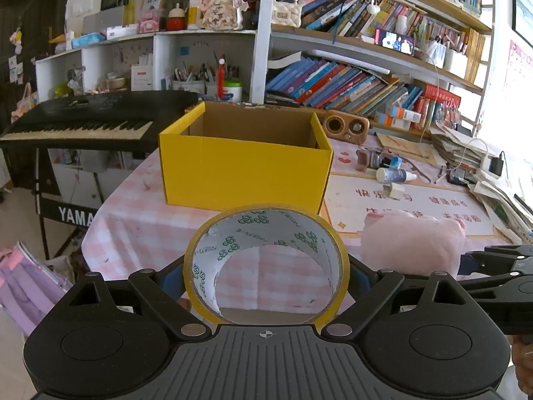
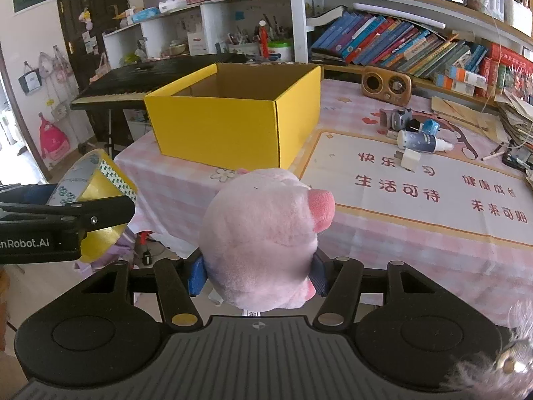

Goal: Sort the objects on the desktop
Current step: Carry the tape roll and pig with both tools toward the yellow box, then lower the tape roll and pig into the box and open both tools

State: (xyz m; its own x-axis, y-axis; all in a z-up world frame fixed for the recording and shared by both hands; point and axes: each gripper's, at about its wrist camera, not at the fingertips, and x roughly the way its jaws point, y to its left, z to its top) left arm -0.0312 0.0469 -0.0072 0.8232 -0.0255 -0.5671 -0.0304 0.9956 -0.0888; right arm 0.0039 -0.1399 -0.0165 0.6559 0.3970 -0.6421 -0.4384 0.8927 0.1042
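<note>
Crowded bookshelves (image 1: 349, 80) and a black keyboard (image 1: 86, 123) stand behind a bench (image 1: 140, 220) covered in pink checked cloth. On the bench sits an open yellow box (image 1: 245, 163), its cardboard inside showing nothing in either view. The left tongs (image 1: 266, 278) are clenched on a roll of yellow tape (image 1: 266, 263), held upright with its hole facing the camera, above the near edge of the bench and in front of the box. The right tongs (image 2: 258, 275) grip a pink plush pig (image 2: 263, 240), snout pointing right, also near the front edge. Further right on the bench lie a white spray bottle (image 2: 421, 141), a small white block (image 2: 410, 159) and a wooden speaker (image 2: 386, 85).
</note>
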